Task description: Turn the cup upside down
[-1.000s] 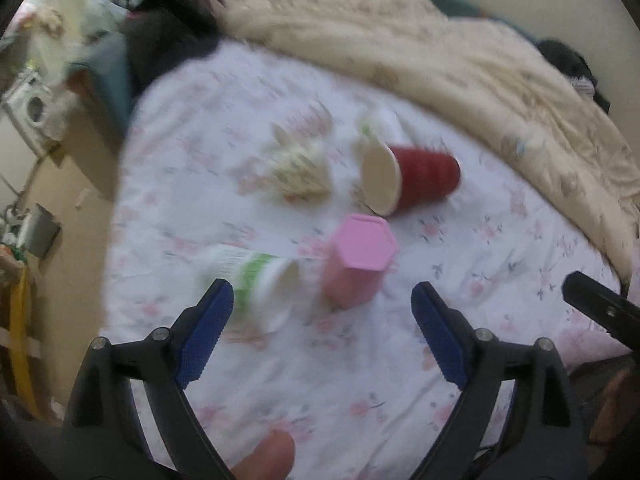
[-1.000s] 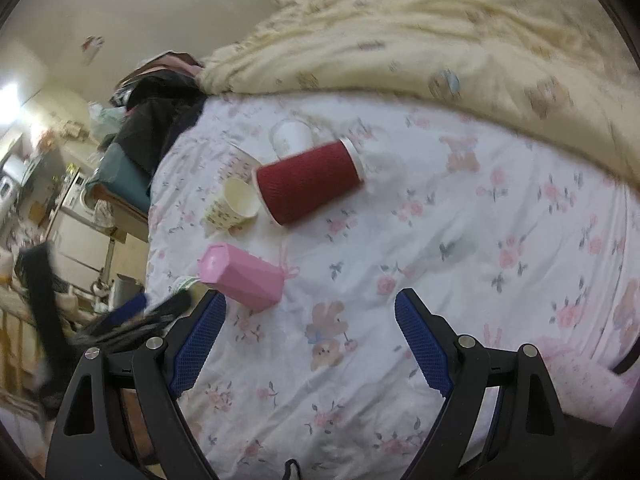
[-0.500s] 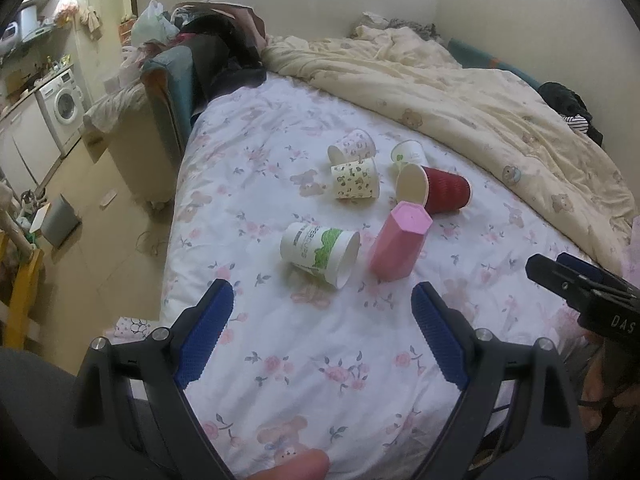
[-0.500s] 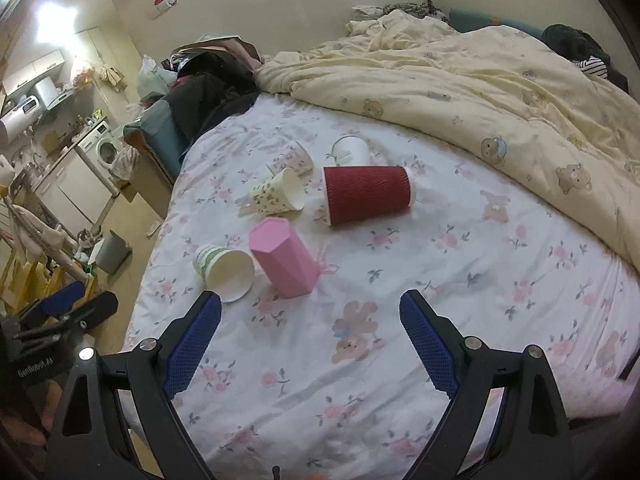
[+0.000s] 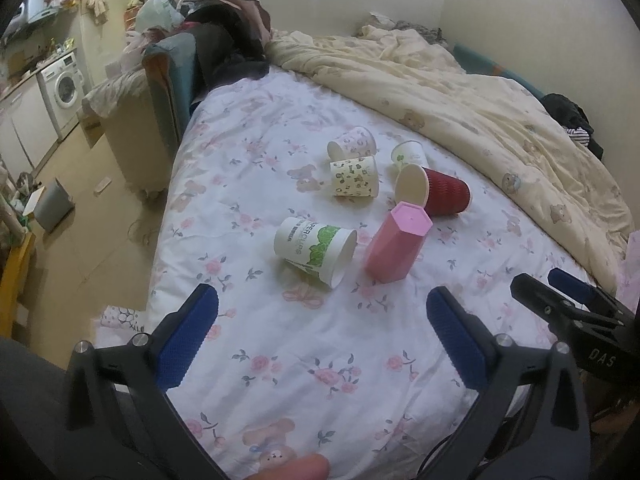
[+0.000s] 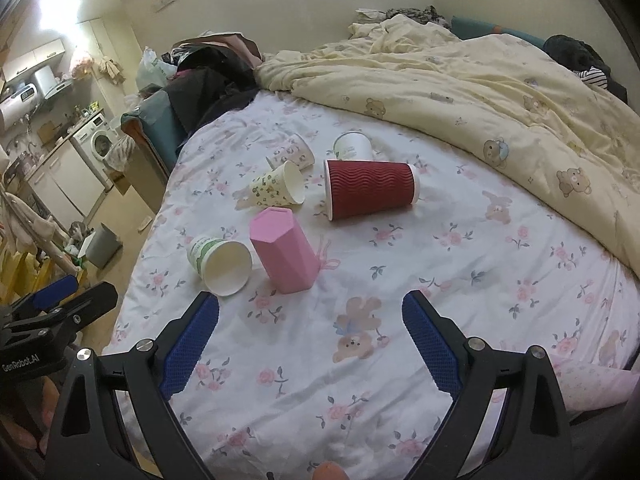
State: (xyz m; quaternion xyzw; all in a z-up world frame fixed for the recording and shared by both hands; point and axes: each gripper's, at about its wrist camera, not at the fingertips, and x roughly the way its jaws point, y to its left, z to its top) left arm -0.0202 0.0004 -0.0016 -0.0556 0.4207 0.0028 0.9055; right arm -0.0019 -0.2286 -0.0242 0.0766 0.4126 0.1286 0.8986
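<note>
Several cups sit on a flowered bed sheet (image 5: 304, 344). A pink hexagonal cup (image 5: 394, 244) (image 6: 285, 256) stands upside down. A white and green paper cup (image 5: 316, 250) (image 6: 218, 266), a red ribbed cup (image 5: 438, 194) (image 6: 370, 194) and a cup with a small green print (image 5: 355, 176) (image 6: 278, 190) lie on their sides. My left gripper (image 5: 320, 334) is open and empty, well short of the cups. My right gripper (image 6: 310, 344) is open and empty, also short of them.
Two more small paper cups (image 5: 352, 142) (image 5: 408, 154) lie behind the group. A cream quilt (image 5: 460, 92) covers the far right of the bed. The bed's left edge drops to a floor with a grey bin (image 5: 52, 204). A washing machine (image 5: 60, 88) stands far left.
Both grippers have drawn back from the cups and both views have widened. The cups have kept their places on the sheet.
</note>
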